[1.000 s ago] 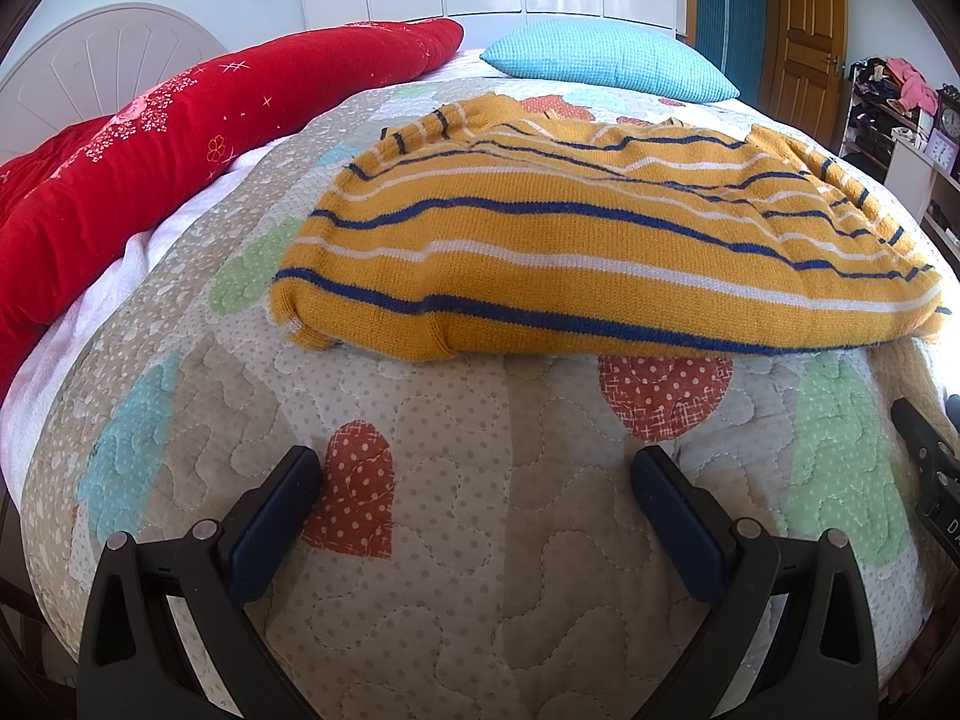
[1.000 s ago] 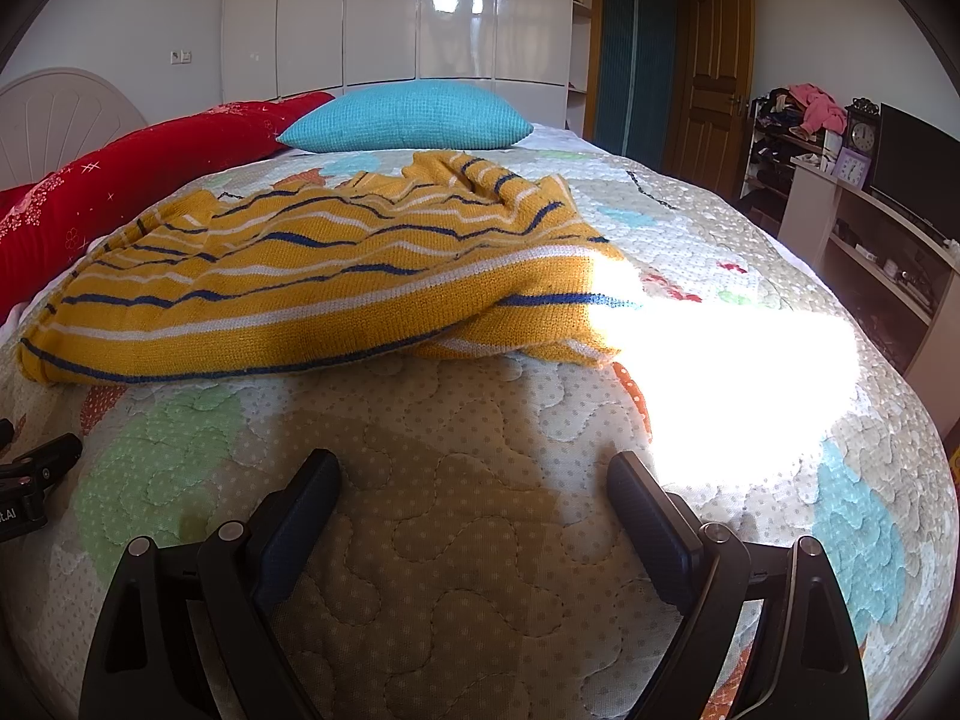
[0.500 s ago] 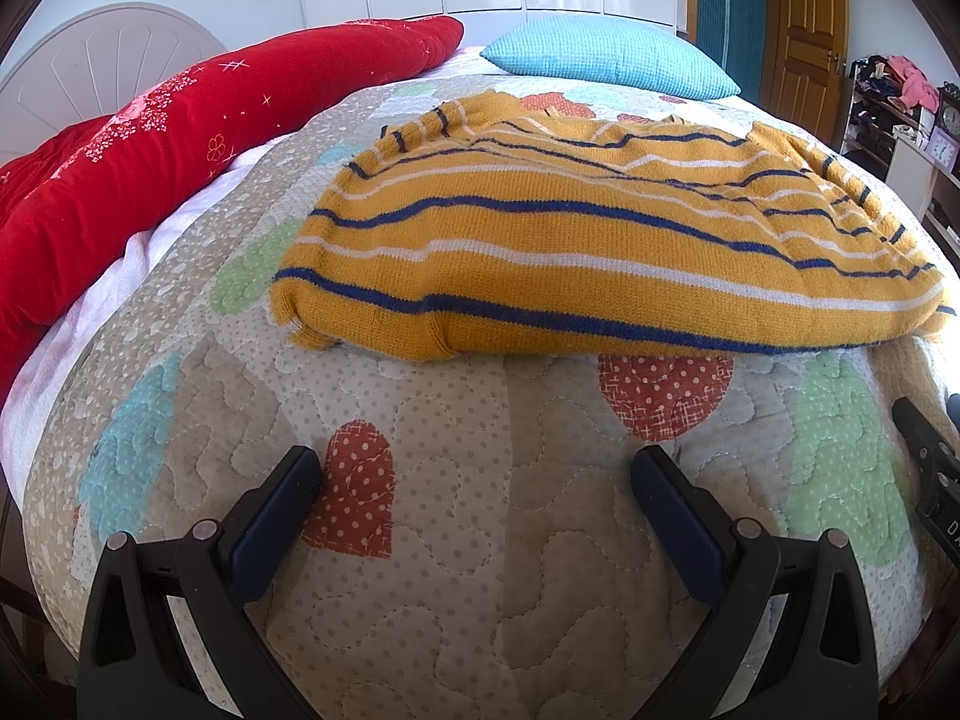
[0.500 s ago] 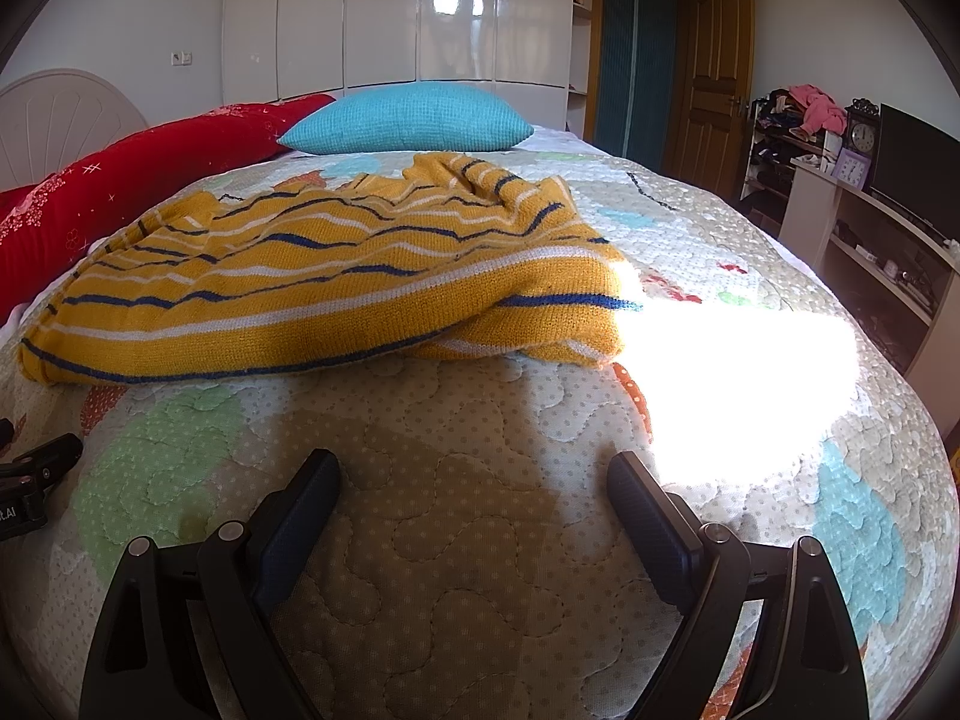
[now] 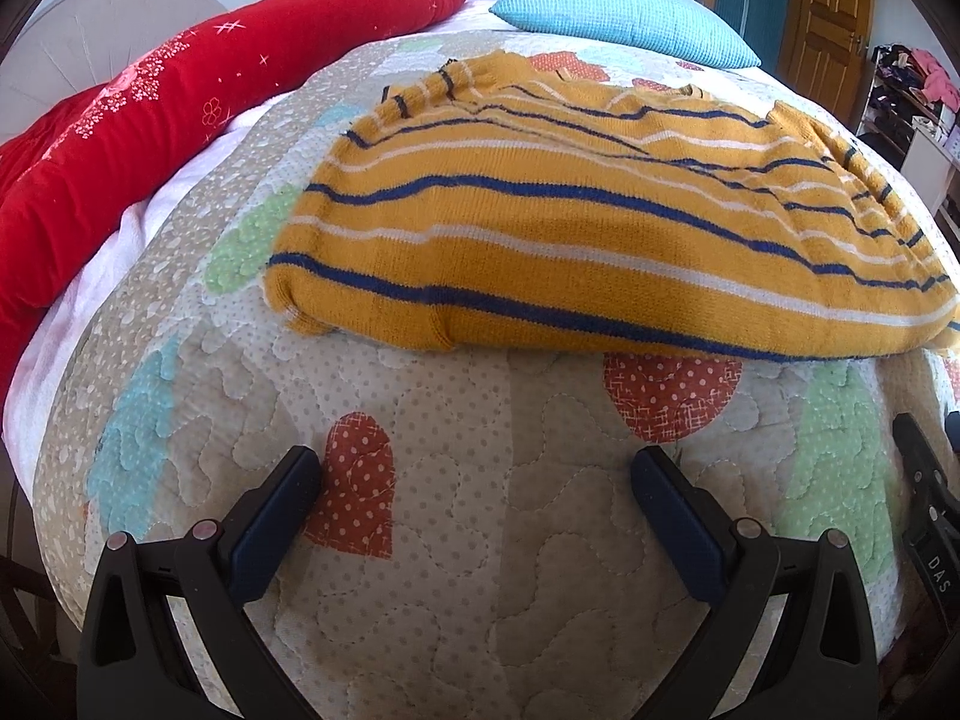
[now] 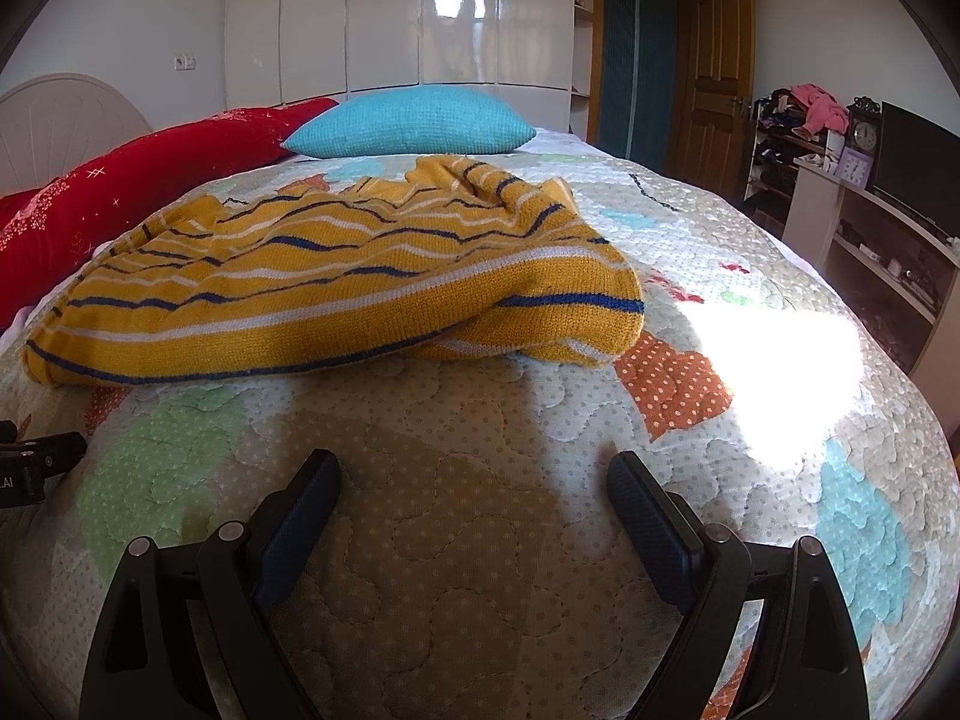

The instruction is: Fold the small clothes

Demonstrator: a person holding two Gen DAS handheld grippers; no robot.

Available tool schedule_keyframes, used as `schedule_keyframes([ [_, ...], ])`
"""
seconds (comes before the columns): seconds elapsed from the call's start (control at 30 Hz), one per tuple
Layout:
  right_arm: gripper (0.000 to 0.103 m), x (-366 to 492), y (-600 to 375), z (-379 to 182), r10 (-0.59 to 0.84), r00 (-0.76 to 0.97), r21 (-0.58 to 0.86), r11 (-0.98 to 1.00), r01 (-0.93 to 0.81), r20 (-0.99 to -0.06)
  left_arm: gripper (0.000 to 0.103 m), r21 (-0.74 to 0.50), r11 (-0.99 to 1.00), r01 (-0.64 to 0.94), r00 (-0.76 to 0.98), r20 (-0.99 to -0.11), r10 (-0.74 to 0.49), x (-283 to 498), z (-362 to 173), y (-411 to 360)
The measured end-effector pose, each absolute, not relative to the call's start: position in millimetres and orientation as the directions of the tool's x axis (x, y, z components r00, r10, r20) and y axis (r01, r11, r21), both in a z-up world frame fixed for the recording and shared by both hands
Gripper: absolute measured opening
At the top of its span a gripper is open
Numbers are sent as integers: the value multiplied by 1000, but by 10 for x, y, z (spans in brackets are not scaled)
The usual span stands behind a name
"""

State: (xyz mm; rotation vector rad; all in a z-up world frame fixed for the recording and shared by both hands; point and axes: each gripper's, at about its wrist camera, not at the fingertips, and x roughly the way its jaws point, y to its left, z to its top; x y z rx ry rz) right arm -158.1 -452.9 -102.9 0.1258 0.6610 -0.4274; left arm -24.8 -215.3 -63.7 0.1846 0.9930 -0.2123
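A mustard-yellow knit sweater (image 5: 588, 240) with navy and white stripes lies loosely folded on the quilted bedspread (image 5: 456, 540). It also shows in the right wrist view (image 6: 336, 300), its right end bunched. My left gripper (image 5: 477, 480) is open and empty, low over the quilt just short of the sweater's near left edge. My right gripper (image 6: 474, 483) is open and empty, low over the quilt in front of the sweater's right part. The right gripper's side shows at the right edge of the left wrist view (image 5: 924, 510).
A red bolster (image 5: 180, 102) lies along the left side of the bed and a turquoise pillow (image 6: 414, 126) at the head. A desk with shelves, clocks and a monitor (image 6: 888, 204) stands to the right, a wooden door (image 6: 714, 90) behind. A sunlit patch (image 6: 774, 354) falls on the quilt.
The left wrist view has shifted slightly nearer the sweater. The right gripper and the sweater have barely moved.
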Motion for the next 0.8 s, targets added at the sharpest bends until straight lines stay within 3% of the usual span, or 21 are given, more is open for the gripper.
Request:
schedule_keyframes([
  [0.47, 93, -1567, -4517, -1054, -336, 714, -13, 909, 416, -614, 103, 32, 974, 223, 484, -871, -82, -153, -647, -2170],
  [0.8, 97, -1373, -4574, -921, -274, 633, 1, 917, 399, -724, 103, 21, 973, 230, 505, -857, -101, -212, -648, -2152],
])
